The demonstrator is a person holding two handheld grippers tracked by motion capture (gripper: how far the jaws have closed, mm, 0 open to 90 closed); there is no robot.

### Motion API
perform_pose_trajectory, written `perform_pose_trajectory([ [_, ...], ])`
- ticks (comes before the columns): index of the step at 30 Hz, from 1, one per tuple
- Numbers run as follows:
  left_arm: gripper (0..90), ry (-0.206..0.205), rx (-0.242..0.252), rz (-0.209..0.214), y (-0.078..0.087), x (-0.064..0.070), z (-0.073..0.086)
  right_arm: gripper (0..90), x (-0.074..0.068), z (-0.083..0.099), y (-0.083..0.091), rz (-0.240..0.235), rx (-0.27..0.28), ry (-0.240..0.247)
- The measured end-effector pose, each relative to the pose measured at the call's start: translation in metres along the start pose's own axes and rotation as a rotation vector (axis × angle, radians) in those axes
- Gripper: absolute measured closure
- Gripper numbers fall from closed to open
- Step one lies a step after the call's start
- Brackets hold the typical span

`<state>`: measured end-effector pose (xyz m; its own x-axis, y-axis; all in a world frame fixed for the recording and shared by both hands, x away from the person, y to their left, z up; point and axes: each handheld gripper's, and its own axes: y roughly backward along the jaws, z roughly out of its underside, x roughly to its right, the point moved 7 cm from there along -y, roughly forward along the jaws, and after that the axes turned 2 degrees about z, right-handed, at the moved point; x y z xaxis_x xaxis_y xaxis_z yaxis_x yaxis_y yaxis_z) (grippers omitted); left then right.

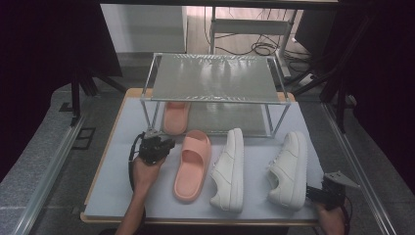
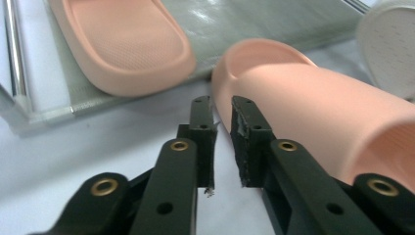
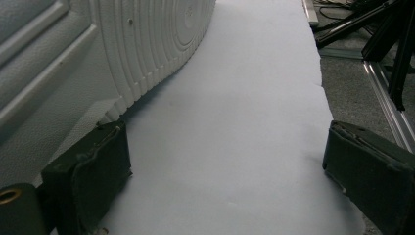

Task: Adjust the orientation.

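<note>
Two pink slides and two white sneakers are in play. One pink slide [image 1: 176, 115] [image 2: 122, 44] lies on the lower shelf of a metal rack [image 1: 214, 78]. The other pink slide [image 1: 192, 166] [image 2: 313, 112] lies on the white mat, toe toward the rack. My left gripper [image 1: 157, 146] [image 2: 221, 110] sits just left of this slide's toe, jaws nearly together with nothing between them. A white sneaker [image 1: 230, 169] [image 2: 391, 44] lies beside the slide. The second sneaker [image 1: 288, 169] [image 3: 147, 44] lies farther right. My right gripper [image 1: 323, 193] [image 3: 227, 161] stands wide open at its heel, its left pad beside the sole.
The white mat [image 1: 112, 191] [image 3: 244, 98] covers the table, with bare room at front left and along the right edge. The rack's top shelf is bare, and its posts [image 2: 14, 49] stand near my left gripper. Metal rails [image 1: 49, 166] flank the table; cables lie on the floor behind.
</note>
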<state>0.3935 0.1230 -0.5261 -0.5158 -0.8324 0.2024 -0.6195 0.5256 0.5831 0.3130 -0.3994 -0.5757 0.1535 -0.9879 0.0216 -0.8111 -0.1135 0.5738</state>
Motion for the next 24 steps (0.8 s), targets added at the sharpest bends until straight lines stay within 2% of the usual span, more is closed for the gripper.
perform_pose_trajectory([
  [3,75.1,-0.012,0.002,0.013,0.010,0.005,0.002,3.7,0.000,0.000,0.000,0.000,0.001,0.001],
  [8,63.6,-0.021,0.000,0.022,0.022,0.011,0.005,3.7,0.000,0.000,0.000,0.000,0.000,0.001],
  [14,57.2,-0.026,-0.007,0.052,0.033,0.020,0.011,3.7,0.000,0.000,0.000,0.001,0.002,0.001],
  [19,54.0,-0.033,-0.016,0.079,0.037,0.029,0.015,3.7,0.000,0.000,0.000,0.001,0.001,0.001],
  [24,53.1,-0.037,-0.023,0.095,0.032,0.035,0.017,3.7,0.000,0.000,0.000,0.001,0.001,0.001],
])
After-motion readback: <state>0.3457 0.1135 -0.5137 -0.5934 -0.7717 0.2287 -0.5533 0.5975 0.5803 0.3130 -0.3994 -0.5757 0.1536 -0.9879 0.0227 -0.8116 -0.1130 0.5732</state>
